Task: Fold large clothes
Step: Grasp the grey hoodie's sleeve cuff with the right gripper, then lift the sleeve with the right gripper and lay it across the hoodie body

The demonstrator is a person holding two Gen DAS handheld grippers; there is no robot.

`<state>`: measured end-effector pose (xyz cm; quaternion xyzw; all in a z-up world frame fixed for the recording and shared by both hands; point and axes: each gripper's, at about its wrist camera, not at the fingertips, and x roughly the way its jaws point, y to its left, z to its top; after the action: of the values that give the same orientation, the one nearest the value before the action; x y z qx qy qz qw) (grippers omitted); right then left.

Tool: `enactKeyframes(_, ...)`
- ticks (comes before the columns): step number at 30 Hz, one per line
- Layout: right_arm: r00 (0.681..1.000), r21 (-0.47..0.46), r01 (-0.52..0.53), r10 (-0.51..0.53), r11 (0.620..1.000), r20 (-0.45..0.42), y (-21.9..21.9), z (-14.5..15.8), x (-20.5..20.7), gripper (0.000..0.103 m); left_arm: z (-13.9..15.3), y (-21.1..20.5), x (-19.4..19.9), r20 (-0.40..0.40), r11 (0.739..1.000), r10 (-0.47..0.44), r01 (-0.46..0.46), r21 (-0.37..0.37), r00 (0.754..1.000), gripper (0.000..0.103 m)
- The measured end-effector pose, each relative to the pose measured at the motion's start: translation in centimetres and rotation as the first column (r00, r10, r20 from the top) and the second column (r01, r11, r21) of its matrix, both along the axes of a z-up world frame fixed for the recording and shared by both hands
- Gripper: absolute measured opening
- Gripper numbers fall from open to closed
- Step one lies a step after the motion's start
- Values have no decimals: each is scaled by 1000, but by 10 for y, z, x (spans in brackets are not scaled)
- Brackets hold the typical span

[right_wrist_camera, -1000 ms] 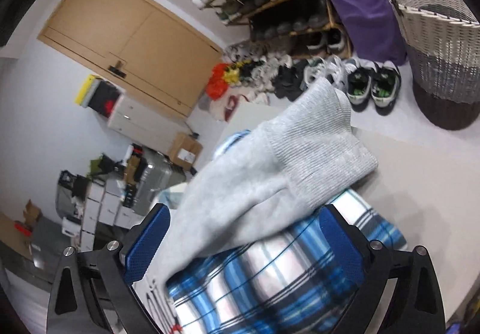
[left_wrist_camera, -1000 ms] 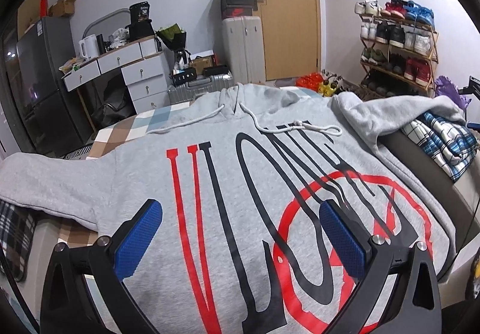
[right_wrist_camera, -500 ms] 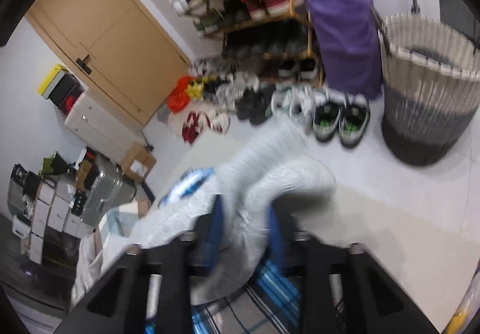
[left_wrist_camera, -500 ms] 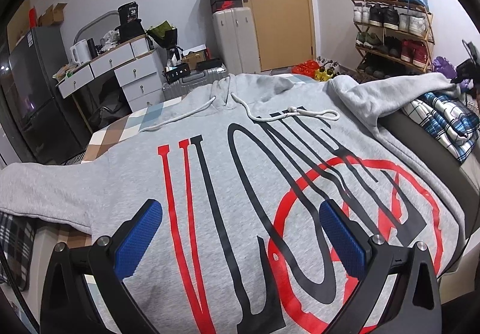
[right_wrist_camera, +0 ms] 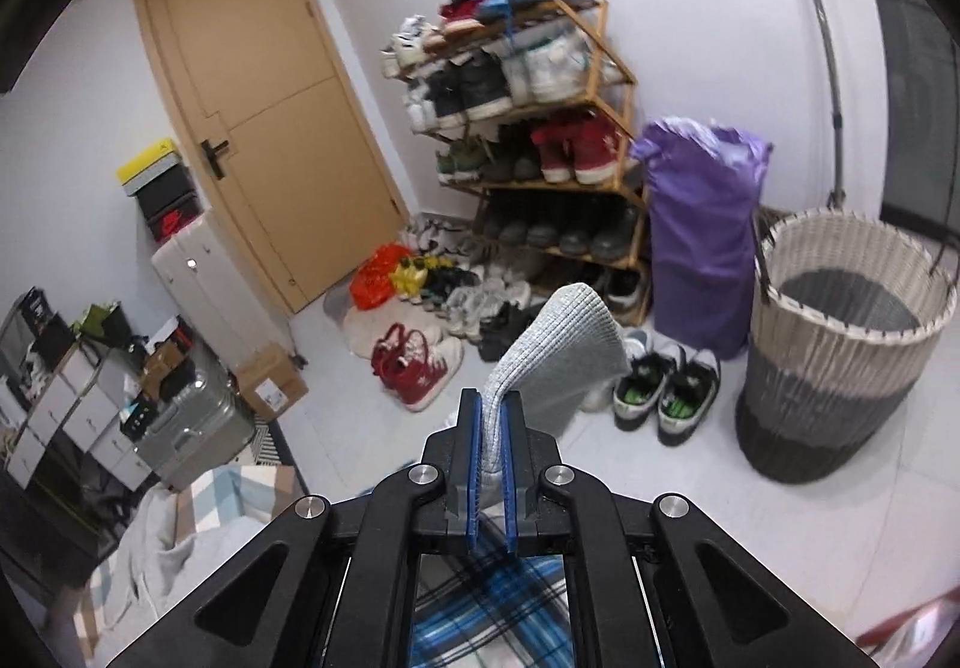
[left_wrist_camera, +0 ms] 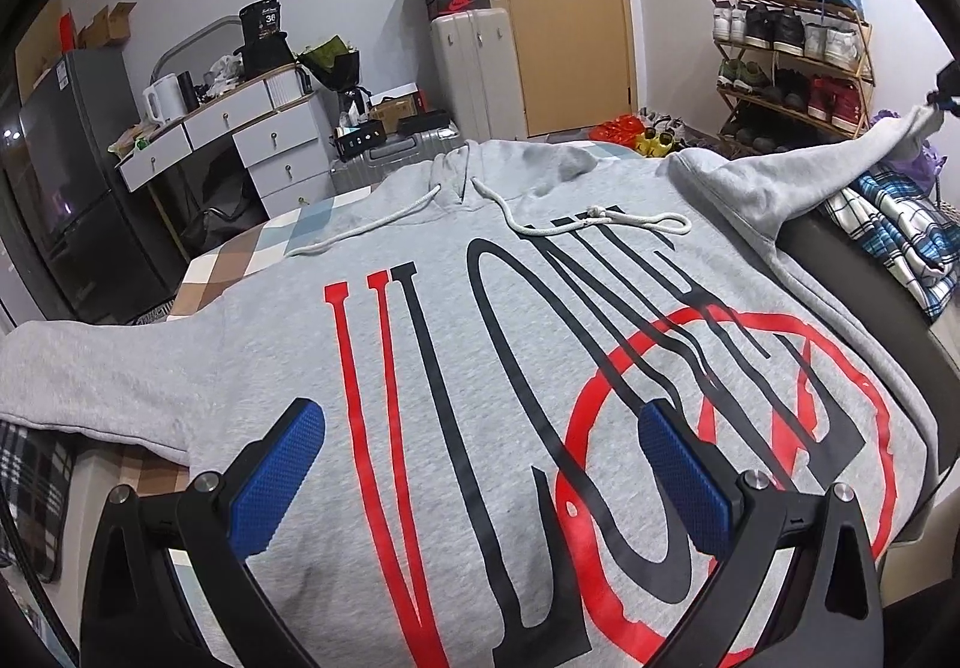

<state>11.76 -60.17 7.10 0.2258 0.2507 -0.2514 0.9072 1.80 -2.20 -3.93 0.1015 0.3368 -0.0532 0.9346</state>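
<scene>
The right hand-held gripper [right_wrist_camera: 492,422] pinches the ribbed sleeve cuff [right_wrist_camera: 558,344] of the gray hoodie [left_wrist_camera: 480,368]; the left hand-held gripper [left_wrist_camera: 480,458] hovers spread above its print.

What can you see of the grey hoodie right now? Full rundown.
The grey hoodie is soft fleece, spread front-up on the bed, printed with big black and red letters and a red circle. White drawstrings trail from the hood at the far end. One sleeve lies flat to the left; the other is lifted, its ribbed cuff pinched in the shut right gripper above a blue plaid garment. The left gripper hovers open over the chest.
</scene>
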Motion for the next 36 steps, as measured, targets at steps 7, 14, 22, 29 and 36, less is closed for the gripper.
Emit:
enactKeyframes(7,997,-34,-73,73,997,-17,16,10,4,5,-3,6,2,13,1000,-5,4,23,1000,102)
enactKeyframes(14,980,-149,-191,197,970,29,71,36,9,5,3,21,3,17,999,39,-38,-33,999,102)
enactKeyframes(22,908,-230,-372,404,899,111,173,80,26,5,9,36,-4,68,996,77,-74,-47,995,102)
enactKeyframes(29,740,-225,-628,661,745,121,317,85,56,5,24,76,-6,112,980,178,-165,-112,978,102)
enactKeyframes(36,481,-156,-864,877,479,27,478,30,90,5,27,124,-12,139,954,282,-262,-148,949,102)
